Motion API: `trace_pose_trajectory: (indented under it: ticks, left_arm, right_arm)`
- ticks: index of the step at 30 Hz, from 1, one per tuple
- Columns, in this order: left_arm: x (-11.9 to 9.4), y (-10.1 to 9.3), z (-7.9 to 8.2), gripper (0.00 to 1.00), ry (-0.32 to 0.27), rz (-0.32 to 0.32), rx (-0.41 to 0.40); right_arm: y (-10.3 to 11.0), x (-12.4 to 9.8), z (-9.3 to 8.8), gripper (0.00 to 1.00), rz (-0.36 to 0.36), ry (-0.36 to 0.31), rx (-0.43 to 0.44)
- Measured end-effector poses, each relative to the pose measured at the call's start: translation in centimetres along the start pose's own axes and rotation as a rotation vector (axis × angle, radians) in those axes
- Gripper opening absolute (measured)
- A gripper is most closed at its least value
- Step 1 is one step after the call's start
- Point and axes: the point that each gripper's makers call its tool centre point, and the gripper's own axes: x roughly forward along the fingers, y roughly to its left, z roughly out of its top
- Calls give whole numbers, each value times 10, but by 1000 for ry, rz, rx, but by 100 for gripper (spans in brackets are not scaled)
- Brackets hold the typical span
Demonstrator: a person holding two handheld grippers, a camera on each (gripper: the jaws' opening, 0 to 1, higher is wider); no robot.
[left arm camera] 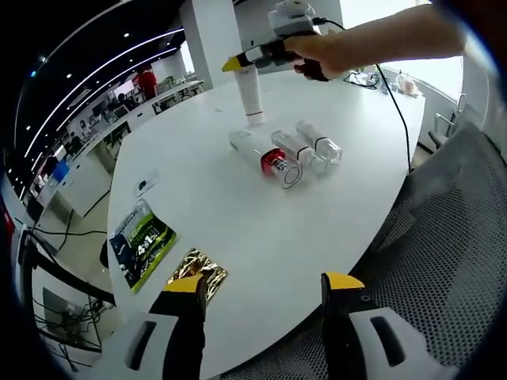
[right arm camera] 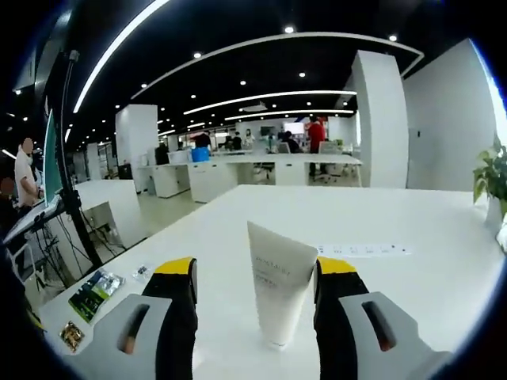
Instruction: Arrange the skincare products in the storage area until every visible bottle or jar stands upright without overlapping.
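Table (left arm camera: pixel 238 214): white, rounded top. In the left gripper view its near edge curves from 7 to 4 o'clock; a grey mesh chair (left arm camera: pixel 451 237) sits just beyond that edge at 4 o'clock. Wide bare surface lies between the near edge and the products.

White tube (left arm camera: pixel 252 99): standing cap-down at 12 o'clock in the left gripper view; in the right gripper view (right arm camera: pixel 277 293) it stands upright at 6 o'clock between the jaws, with a visible gap on either side.

Clear bottles, three, lying on their sides just beside one another, below the tube near the centre of the left gripper view: red-banded bottle (left arm camera: pixel 269 158), middle bottle (left arm camera: pixel 297 149), black-banded bottle (left arm camera: pixel 319 141). Whether they touch cannot be told.

Green packet (left arm camera: pixel 141 241) and gold packet (left arm camera: pixel 194 265): flat near the table's edge at 8 o'clock.

Left gripper (left arm camera: pixel 265 289): jaws wide apart, holding nothing, over the near edge.

Right gripper (right arm camera: pixel 253 273): held by a person's hand (left arm camera: pixel 333 51) at 12 o'clock in the left gripper view; jaws spread, straddling the tube without clamping it.

Power strip (right arm camera: pixel 364 251): lying on the table behind the tube.
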Motion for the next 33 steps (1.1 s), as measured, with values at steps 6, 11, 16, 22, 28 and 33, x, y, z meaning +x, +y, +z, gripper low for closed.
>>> trace_pose_trajectory:
  ticks: [6, 11, 16, 22, 28, 33]
  left_arm:
    - [0, -2, -1, 62, 5, -8, 12]
    - [0, -3, 1, 62, 0, -10, 19]
    - [0, -8, -3, 64, 20, -24, 46]
    - [1, -10, -7, 64, 39, -35, 56]
    - [1, -9, -6, 63, 34, -34, 53]
    - [1, -9, -5, 63, 30, -33, 53]
  right_arm:
    - [-5, -36, 5, 62, -2, -13, -25]
    - [-4, -70, 0, 63, 11, -12, -32]
    - [-5, -73, -4, 56, 40, 35, -56]
    - [-9, -47, 28, 46, 117, 64, -139]
    - [-14, -17, 28, 40, 290, 288, -212]
    - [-19, -7, 25, 31, 398, 426, -368]
